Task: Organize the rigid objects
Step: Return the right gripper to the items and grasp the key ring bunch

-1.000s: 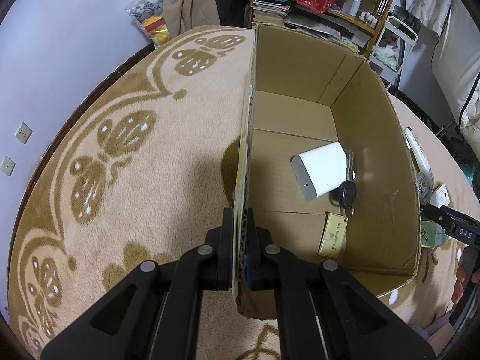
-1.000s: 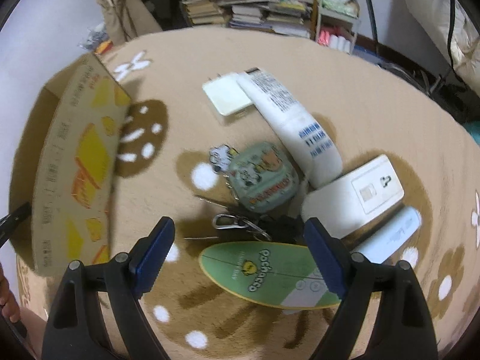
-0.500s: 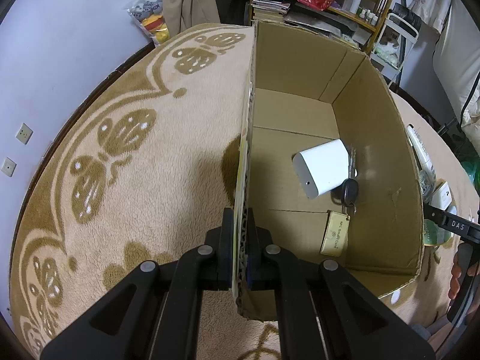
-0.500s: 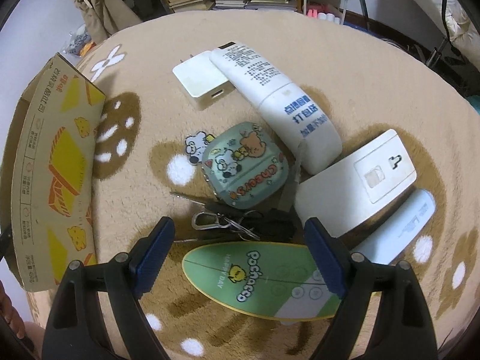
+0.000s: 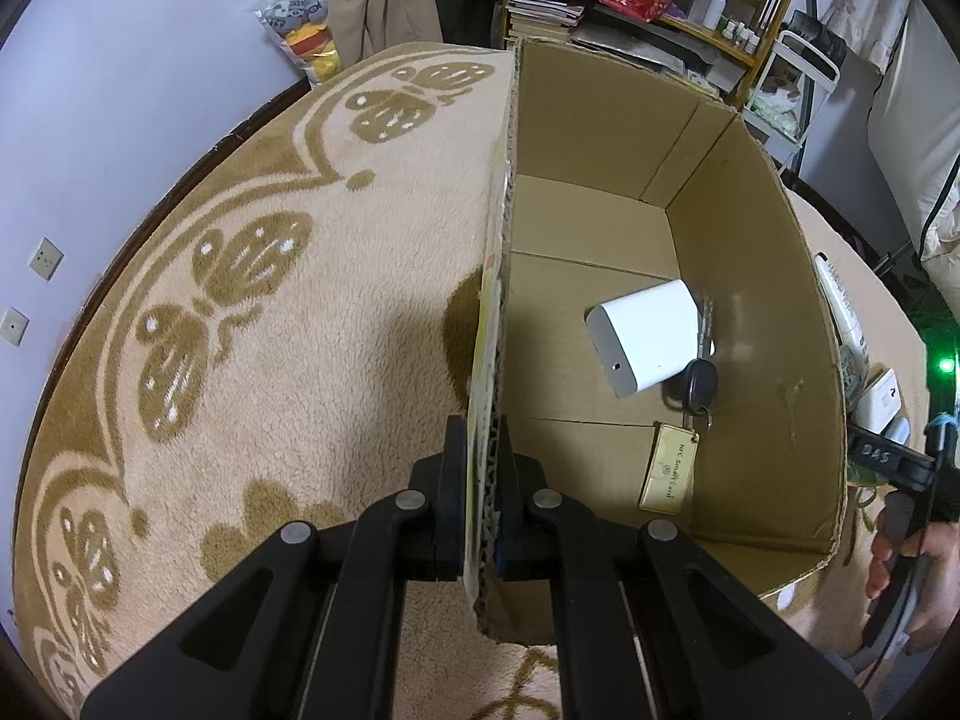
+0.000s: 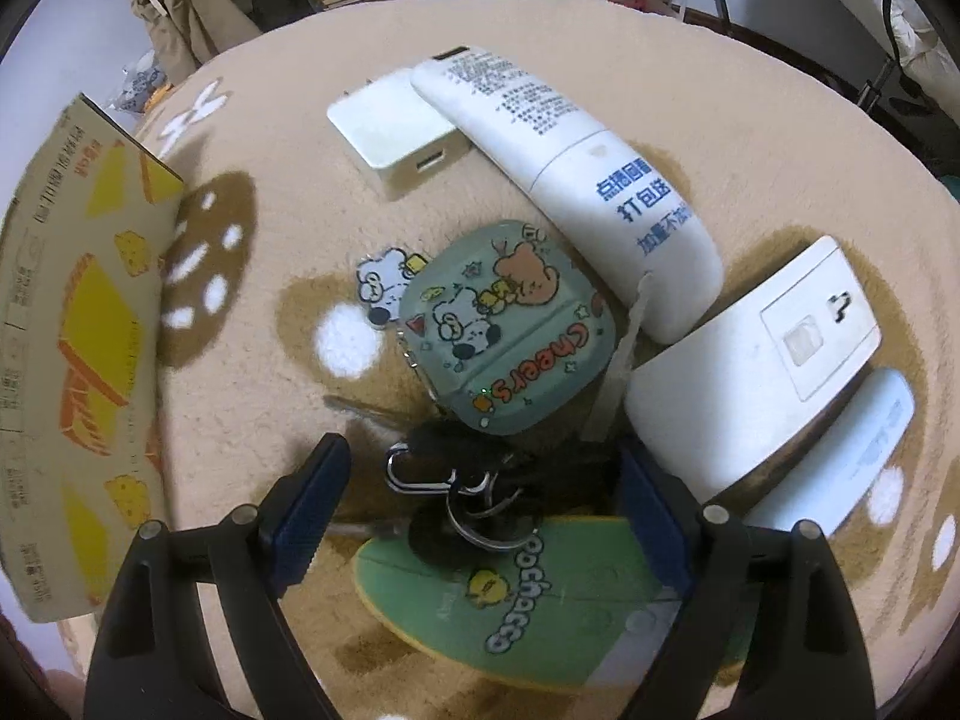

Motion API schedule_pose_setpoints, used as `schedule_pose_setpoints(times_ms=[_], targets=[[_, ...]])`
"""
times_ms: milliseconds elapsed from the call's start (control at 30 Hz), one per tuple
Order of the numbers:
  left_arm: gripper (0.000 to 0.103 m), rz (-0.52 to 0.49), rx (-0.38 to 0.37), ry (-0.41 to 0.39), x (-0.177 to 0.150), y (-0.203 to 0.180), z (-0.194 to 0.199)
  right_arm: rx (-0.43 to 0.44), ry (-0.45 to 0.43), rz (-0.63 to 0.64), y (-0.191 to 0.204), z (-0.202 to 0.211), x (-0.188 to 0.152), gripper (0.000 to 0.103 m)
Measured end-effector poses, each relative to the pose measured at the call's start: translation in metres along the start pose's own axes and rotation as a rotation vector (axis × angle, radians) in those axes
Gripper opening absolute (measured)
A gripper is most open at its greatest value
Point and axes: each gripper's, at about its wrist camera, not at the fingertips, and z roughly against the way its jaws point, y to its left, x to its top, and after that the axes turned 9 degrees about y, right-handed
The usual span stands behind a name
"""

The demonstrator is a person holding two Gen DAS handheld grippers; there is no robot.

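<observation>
Between our spread right gripper [image 6: 480, 480] fingers, gaping wide and gripping nothing, we see a dark key bunch [image 6: 462, 498] lying on the beige rug [image 6: 690, 90], overlapping a green oval card [image 6: 540, 600] printed "Pochacco". Just beyond sits a teal case [image 6: 510, 330] reading "Cheers", then a white tube [image 6: 576, 180] with blue Chinese characters, a white charger [image 6: 399, 129] and a white wall socket [image 6: 750, 366]. Our left gripper [image 5: 483, 510] is clamped tight on the near wall of the cardboard box [image 5: 600, 138]. Inside it lie a gold tag [image 5: 669, 468] marked "NFC Smart Card", a black car key [image 5: 699, 384] and a white adapter [image 5: 645, 336].
</observation>
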Motion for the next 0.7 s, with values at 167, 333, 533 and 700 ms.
schedule_pose_setpoints(times_ms=[167,333,533,700], targets=[[0.006,-0.005,0.008,0.003,0.0,-0.002,0.0,-0.05,-0.012,0.022,0.01,-0.003,-0.001,0.089],[0.006,-0.002,0.003,0.003,0.0,-0.001,0.0,-0.08,-0.062,0.033,0.012,0.003,-0.004,0.054],[0.006,-0.008,0.007,0.0,0.0,-0.001,0.002,-0.036,-0.166,0.086,0.011,0.021,-0.019,0.027],[0.006,-0.007,0.006,0.001,0.0,-0.001,0.003,0.021,-0.181,0.103,0.016,0.03,-0.026,0.027]])
